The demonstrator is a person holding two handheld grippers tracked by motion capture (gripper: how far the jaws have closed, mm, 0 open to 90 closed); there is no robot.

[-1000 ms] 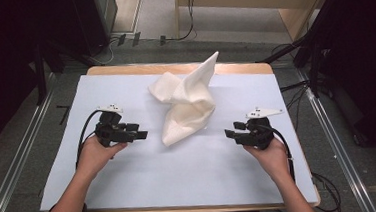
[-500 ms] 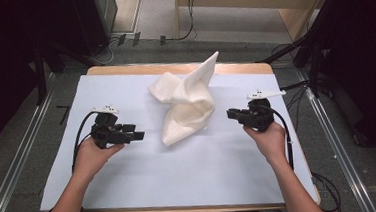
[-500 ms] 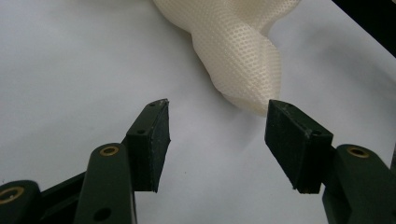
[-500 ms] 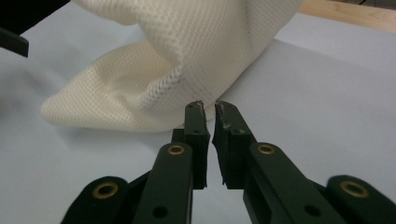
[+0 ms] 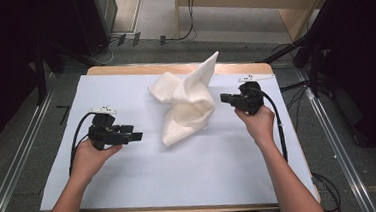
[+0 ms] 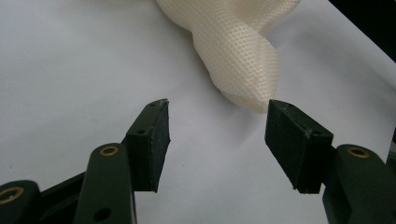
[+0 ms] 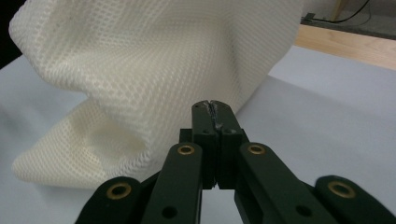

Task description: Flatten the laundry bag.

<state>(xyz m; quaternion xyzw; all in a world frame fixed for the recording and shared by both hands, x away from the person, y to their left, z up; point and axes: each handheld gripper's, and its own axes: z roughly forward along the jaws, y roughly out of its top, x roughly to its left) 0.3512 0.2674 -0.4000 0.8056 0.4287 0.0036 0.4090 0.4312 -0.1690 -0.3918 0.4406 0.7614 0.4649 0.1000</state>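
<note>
Approaching the crumpled white mesh cloth [image 5: 186, 103] with the right tool [image 5: 224, 98] pinched empty risks pushing it away, while the left tool [image 5: 137, 136] waits half-wide.

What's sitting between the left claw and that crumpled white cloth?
Nothing: in the high view, bare white sheet separates the left gripper from the cloth.

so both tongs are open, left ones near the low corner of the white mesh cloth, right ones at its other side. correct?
Not quite: only the left tongs are open, near the low corner of the white mesh cloth. The right tongs are shut, pads together with nothing between them, having just been closing, as the right gripper view shows. They do sit at the cloth's other side.
</note>
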